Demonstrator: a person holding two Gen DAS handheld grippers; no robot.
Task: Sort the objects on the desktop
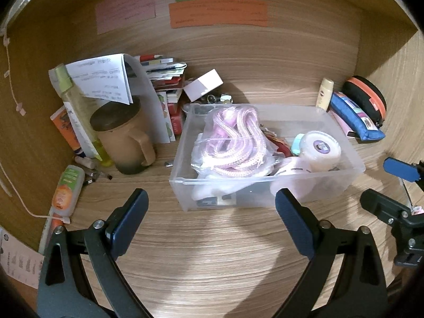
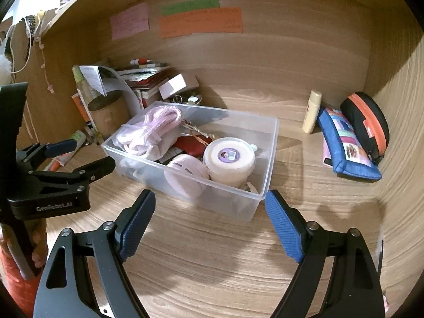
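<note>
A clear plastic box (image 1: 238, 179) (image 2: 270, 159) stands on the wooden desk. It holds a bagged pink cord (image 1: 233, 143) (image 2: 151, 127), a white round tub (image 1: 320, 148) (image 2: 229, 161) with a purple label, and a pink round item (image 2: 185, 169). My left gripper (image 1: 212, 206) is open just short of the box's near wall, and nothing is gripped. It shows in the right wrist view as the left gripper (image 2: 87, 156) by the box's left corner. My right gripper (image 2: 210, 206) is open and empty before the box's near corner. In the left wrist view the right gripper (image 1: 384, 185) sits at the right edge.
Left of the box stand a brown lidded mug (image 1: 124, 137), a yellow-green bottle (image 1: 79, 111), papers and stacked books (image 1: 164, 79). An orange-labelled tube (image 1: 66, 190) lies near the left wall. At the right are a cream bottle (image 2: 312, 111), a blue pencil case (image 2: 344, 143) and a black-orange case (image 2: 368, 122).
</note>
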